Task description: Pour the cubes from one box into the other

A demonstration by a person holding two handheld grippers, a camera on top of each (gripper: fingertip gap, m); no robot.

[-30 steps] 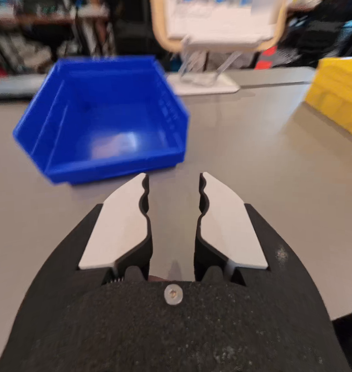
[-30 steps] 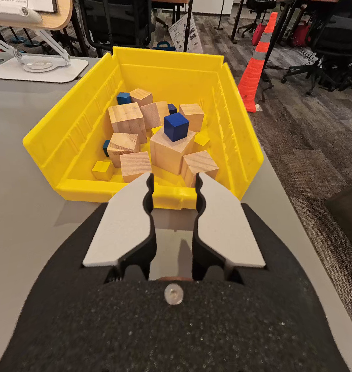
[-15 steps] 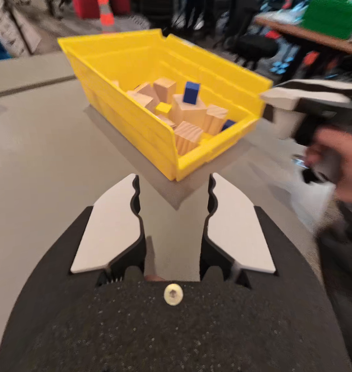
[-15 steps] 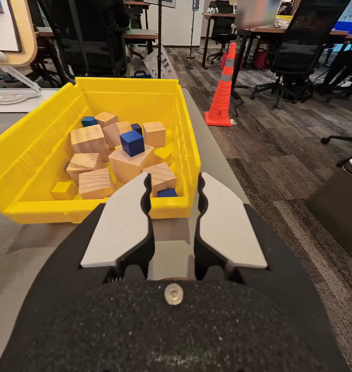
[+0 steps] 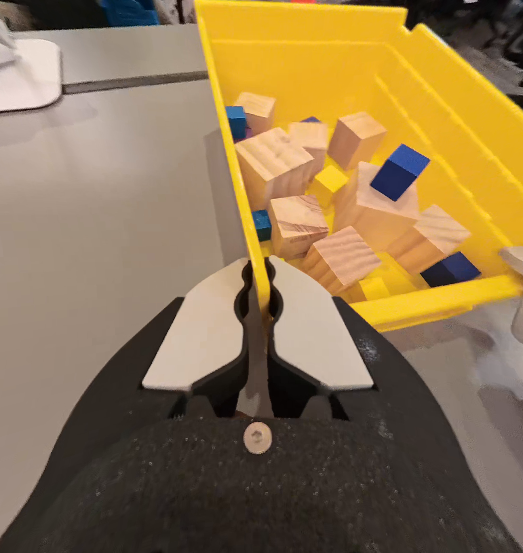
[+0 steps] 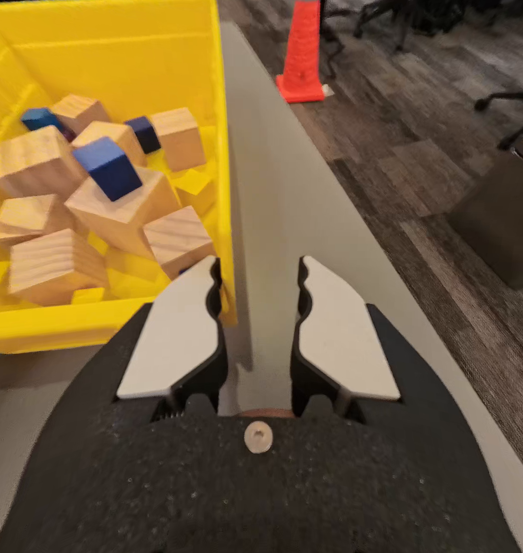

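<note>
The yellow box (image 5: 314,74) stands on the grey table and holds several wooden cubes (image 5: 344,257) plus small blue cubes (image 5: 399,172) and yellow ones. My left gripper (image 5: 256,261) is shut on the box's left wall near the front left corner. In the right wrist view the yellow box (image 6: 104,59) fills the left side, with a blue cube (image 6: 107,167) on top of the pile. My right gripper (image 6: 258,264) is open astride the box's right wall at the front right corner. One of its fingers (image 5: 520,263) shows in the left wrist view. The other box is out of view.
A white stand base (image 5: 15,74) sits on the table at the far left, past a seam in the tabletop. The table's right edge (image 6: 358,209) runs close beside the yellow box. On the floor beyond are an orange cone (image 6: 302,54) and a dark bin (image 6: 499,224).
My left gripper swung from the blue box to the yellow box and shut on its left wall. My right gripper moved to the front right corner and opened wider around the right wall.
</note>
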